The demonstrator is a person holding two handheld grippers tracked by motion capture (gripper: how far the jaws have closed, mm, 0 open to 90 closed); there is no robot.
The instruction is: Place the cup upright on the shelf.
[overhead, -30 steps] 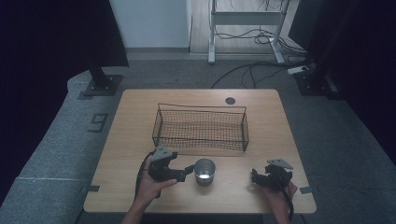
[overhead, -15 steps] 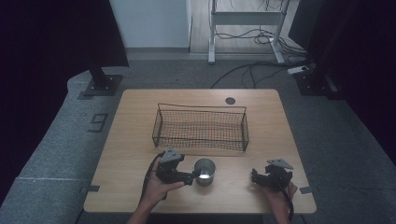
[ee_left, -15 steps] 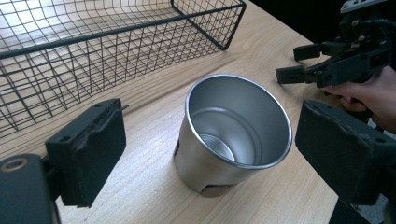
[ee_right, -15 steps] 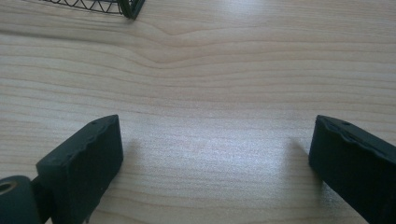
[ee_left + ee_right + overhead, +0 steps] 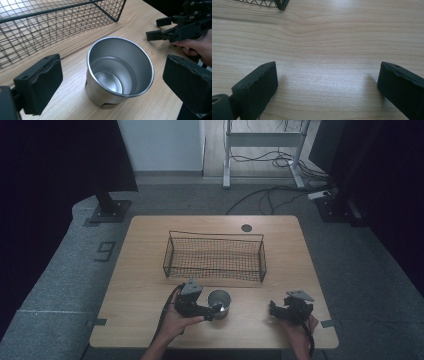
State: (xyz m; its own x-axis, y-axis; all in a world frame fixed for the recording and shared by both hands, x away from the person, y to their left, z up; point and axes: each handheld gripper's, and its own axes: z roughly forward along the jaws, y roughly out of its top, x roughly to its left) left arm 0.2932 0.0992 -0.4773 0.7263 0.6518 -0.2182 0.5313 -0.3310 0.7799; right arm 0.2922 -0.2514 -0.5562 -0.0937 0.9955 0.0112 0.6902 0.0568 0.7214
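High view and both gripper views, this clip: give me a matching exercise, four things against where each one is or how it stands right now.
Things:
1. shiny round steel cup
2. black wire mesh basket
3. left tool
4. right tool

States:
A. open over bare wood, nothing between its jaws
B. empty, standing at the middle of the light wooden table
C. upright with its mouth up, between the basket and the table's near edge
D. open, one jaw on either side of the cup

Pairs: 1-C, 2-B, 3-D, 4-A
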